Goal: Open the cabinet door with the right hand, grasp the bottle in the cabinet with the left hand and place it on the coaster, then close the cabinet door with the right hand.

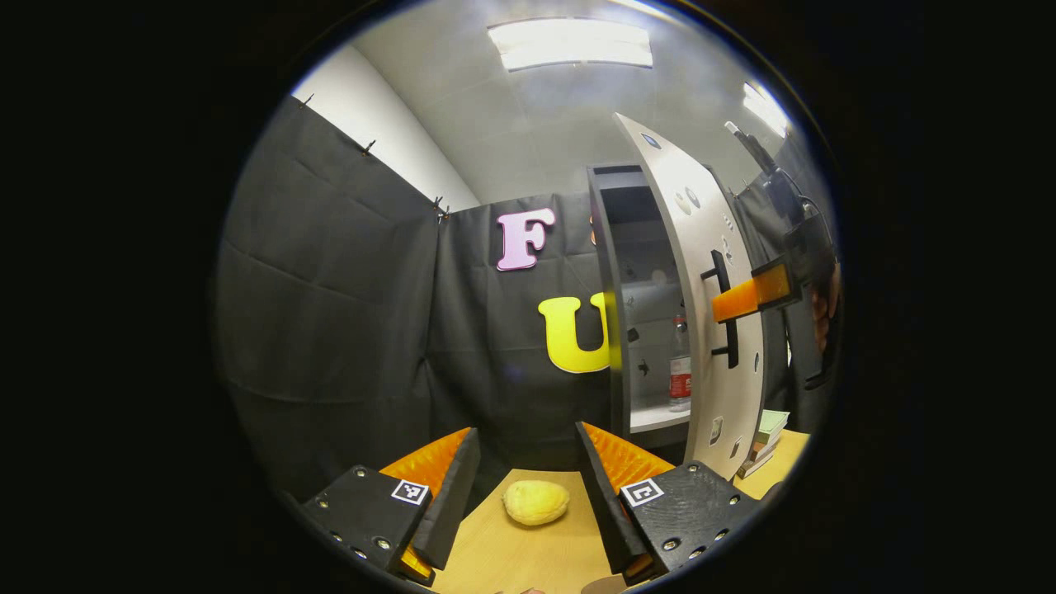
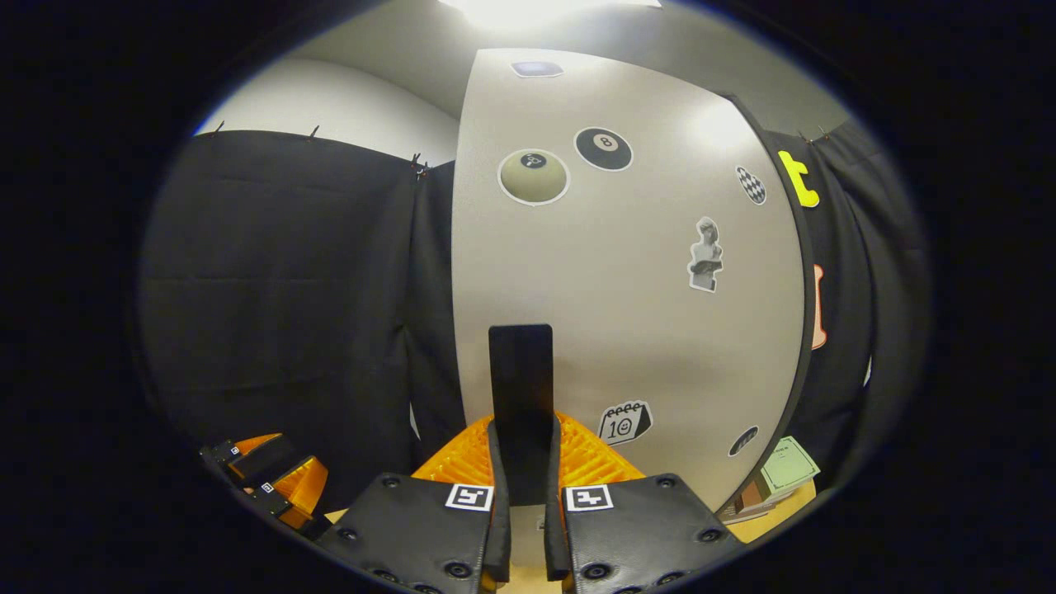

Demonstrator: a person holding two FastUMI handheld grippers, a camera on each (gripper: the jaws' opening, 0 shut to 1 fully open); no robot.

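The pale cabinet door [image 1: 701, 247] stands partly open on the tall cabinet [image 1: 615, 330]. Inside, a clear bottle [image 1: 680, 371] with a red label stands upright on a shelf. My right gripper [image 2: 521, 433] is shut on the door's black vertical handle [image 2: 520, 371], and it also shows against the handle [image 1: 726, 330] in the left gripper view as the right gripper [image 1: 734, 301]. My left gripper [image 1: 526, 433] is open and holds nothing, low over the wooden table [image 1: 511, 553], well short of the cabinet. The sticker-covered door [image 2: 627, 289] fills the middle of the right gripper view.
A yellow lemon-like lump [image 1: 536, 502] lies on the table just ahead of my left fingers. A small stack of books [image 1: 767, 437] sits on the table right of the door, the same stack [image 2: 780, 474] in the right gripper view. The left gripper [image 2: 276, 478] shows low left there.
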